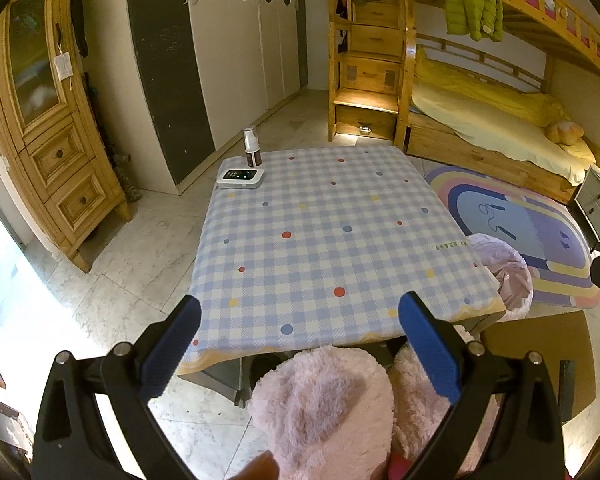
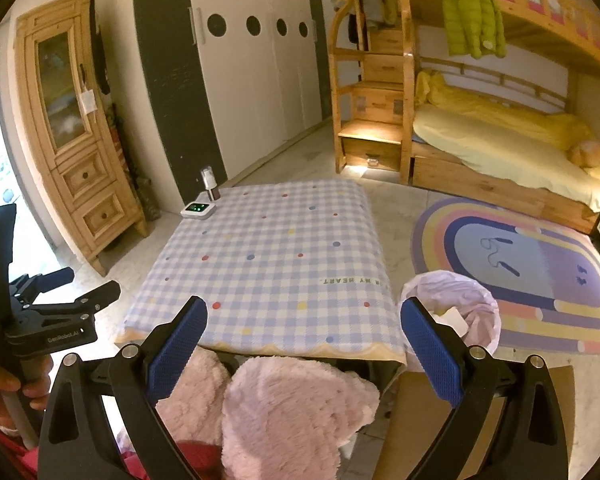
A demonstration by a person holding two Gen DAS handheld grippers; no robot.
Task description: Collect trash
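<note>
A low table under a blue checked cloth [image 1: 324, 236] [image 2: 268, 272] stands in front of me, with no loose trash showing on it. A bin lined with a pale pink bag [image 2: 460, 308] [image 1: 508, 276] sits on the floor at the table's right front corner, holding a white scrap [image 2: 454, 318]. My left gripper [image 1: 300, 316] hangs open over the table's near edge, holding nothing. My right gripper [image 2: 304, 318] is open too, above the same edge, just left of the bin. The left gripper [image 2: 90, 290] also shows in the right wrist view, held in a hand.
A spray bottle [image 1: 251, 147] and a small white device [image 1: 241, 178] sit at the table's far left corner. Pink fluffy knees [image 1: 324, 412] lie below the grippers. A cardboard box [image 1: 536, 360] stands right of me, a rainbow rug [image 2: 516, 272] and bunk bed [image 2: 500, 152] beyond.
</note>
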